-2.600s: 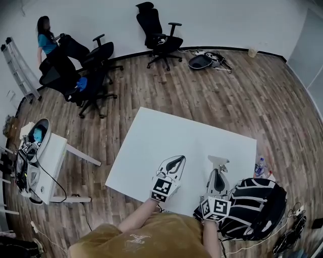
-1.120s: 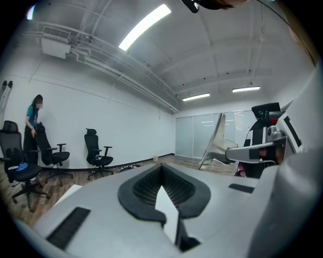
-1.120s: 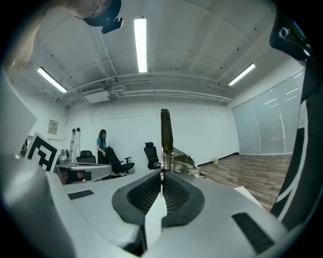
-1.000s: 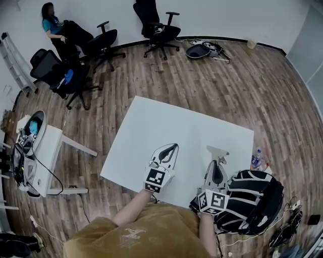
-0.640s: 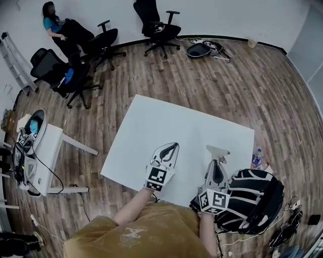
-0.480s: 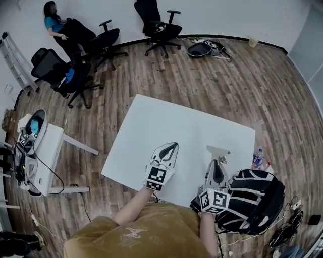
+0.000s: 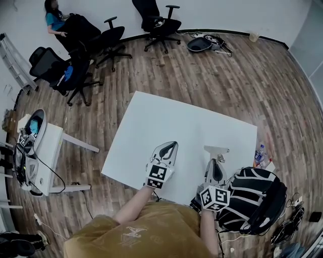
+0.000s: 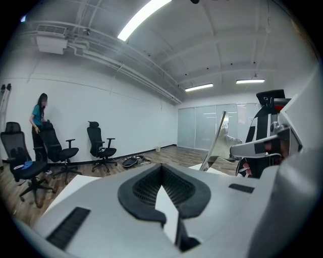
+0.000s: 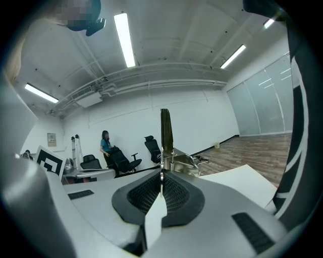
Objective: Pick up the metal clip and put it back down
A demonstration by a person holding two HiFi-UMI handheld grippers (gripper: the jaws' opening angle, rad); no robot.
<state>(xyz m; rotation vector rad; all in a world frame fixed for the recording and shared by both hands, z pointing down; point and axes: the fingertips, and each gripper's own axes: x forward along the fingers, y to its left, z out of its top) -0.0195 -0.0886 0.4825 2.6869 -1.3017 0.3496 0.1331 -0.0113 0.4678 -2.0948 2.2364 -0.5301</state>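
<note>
The metal clip (image 7: 216, 150) is a shiny spring clip pinched in my right gripper (image 7: 217, 161), which is shut on it over the near right part of the white table (image 7: 166, 118). In the right gripper view the clip (image 9: 166, 133) sticks up from the closed jaws of that gripper (image 9: 162, 177), one flat handle upright. Whether the clip touches the tabletop I cannot tell. My left gripper (image 7: 173, 145) hovers to the left over the table's near edge, shut with nothing in it. The left gripper view shows its pads (image 8: 151, 176) together and the clip (image 8: 218, 137) off to the right.
A black backpack (image 7: 255, 194) sits right of the table beside my right arm, with a bottle (image 7: 260, 151) on the floor near it. Office chairs (image 7: 156, 22) and a person (image 7: 53, 15) are at the far wall. A small side table (image 7: 55, 151) with gear stands left.
Both grippers have sunk a little toward the table. The clip stays pinched in the right gripper and the left stays shut.
</note>
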